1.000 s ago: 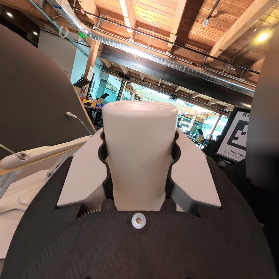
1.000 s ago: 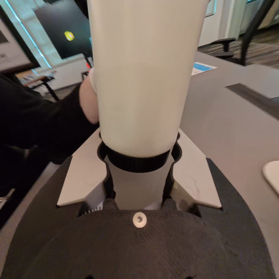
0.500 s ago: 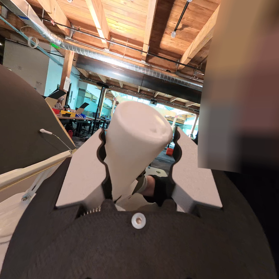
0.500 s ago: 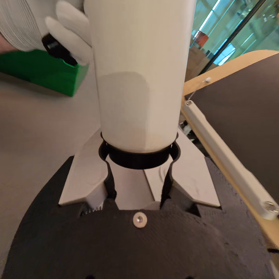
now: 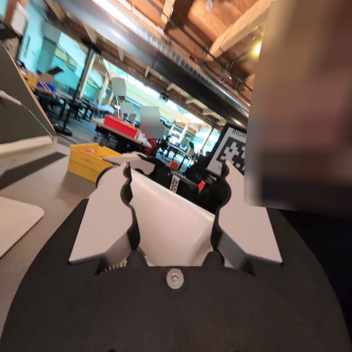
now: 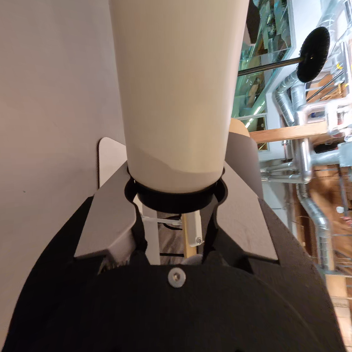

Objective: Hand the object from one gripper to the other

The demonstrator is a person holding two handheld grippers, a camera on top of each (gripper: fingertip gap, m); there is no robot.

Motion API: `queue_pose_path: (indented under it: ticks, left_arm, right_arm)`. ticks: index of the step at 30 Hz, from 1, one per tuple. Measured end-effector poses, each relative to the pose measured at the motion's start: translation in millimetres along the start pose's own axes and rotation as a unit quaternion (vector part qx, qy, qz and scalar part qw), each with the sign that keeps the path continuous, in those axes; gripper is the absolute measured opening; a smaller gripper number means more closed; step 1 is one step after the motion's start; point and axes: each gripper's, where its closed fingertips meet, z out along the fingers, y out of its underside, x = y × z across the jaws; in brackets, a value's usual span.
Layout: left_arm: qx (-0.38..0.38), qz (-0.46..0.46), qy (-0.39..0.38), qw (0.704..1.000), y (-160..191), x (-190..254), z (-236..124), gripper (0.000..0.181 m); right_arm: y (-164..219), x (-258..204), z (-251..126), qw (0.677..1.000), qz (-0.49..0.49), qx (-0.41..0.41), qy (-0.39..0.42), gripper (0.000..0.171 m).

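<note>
Evidently handover nearly complete: right gripper (image 6: 176,182) clamps white bottle (image 6: 177,91) by its black collar, body extending ahead. Left gripper (image 5: 176,182) spread, bottle lying loose between fingers. Remaining: left withdraws.

wood beam ceiling (image 5: 190,17) w/ metal ducts (image 6: 304,106), big windows (image 5: 62,57), grey table (image 5: 47,188), yellow bins (image 5: 85,162).

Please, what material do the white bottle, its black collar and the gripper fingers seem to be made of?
White bottle: probably painted metal or plastic, matte, with only soft shading. Black collar: likely plastic, slightly glossy rim. Right gripper fingers: pale grey rigid plastic with black, apparently rubbery, wavy inner edges.
</note>
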Motion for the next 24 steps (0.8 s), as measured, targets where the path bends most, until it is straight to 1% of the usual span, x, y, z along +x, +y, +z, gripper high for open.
queue_pose_path:
  ticks: [1, 5, 9, 13, 15, 16, 19, 21, 23, 24]
  left_arm:
    - [-0.015, -0.004, 0.0, 1.0, 6, -1, 0, 0.091]
    - [-0.049, -0.034, 0.002, 0.998, 26, -12, 7, 0.084]
    - [-0.063, -0.073, 0.006, 0.995, 44, -27, 20, 0.09]
    - [-0.08, -0.105, -0.041, 0.99, 61, -55, 21, 0.095]
    - [-0.103, -0.12, -0.092, 0.983, 75, -77, 19, 0.105]
    - [-0.109, -0.127, -0.104, 0.98, 80, -83, 19, 0.107]
    - [-0.148, -0.136, -0.126, 0.971, 100, -94, 19, 0.109]
    - [-0.193, -0.136, -0.137, 0.962, 120, -98, 20, 0.113]
    - [-0.23, -0.131, -0.121, 0.957, 137, -94, 23, 0.111]
    - [-0.252, -0.123, -0.126, 0.952, 146, -96, 22, 0.11]
  right_arm:
    - [2, 0, 0, 1.0, -0.011, -0.003, 0.004, 0.083]
    - [18, 6, 1, 0.998, -0.048, -0.024, 0.027, 0.082]
    - [39, 9, 1, 0.994, -0.089, -0.048, 0.046, 0.078]
    - [52, -8, 8, 0.993, -0.105, -0.053, 0.031, 0.077]
    - [58, -15, 12, 0.991, -0.114, -0.058, 0.03, 0.078]
    - [61, -18, 13, 0.991, -0.118, -0.062, 0.028, 0.077]
    - [66, -25, 17, 0.989, -0.132, -0.069, 0.023, 0.077]
    - [65, -30, 19, 0.986, -0.15, -0.07, 0.021, 0.077]
    - [64, -33, 20, 0.983, -0.168, -0.067, 0.02, 0.078]
    - [62, -34, 20, 0.981, -0.183, -0.063, 0.02, 0.077]
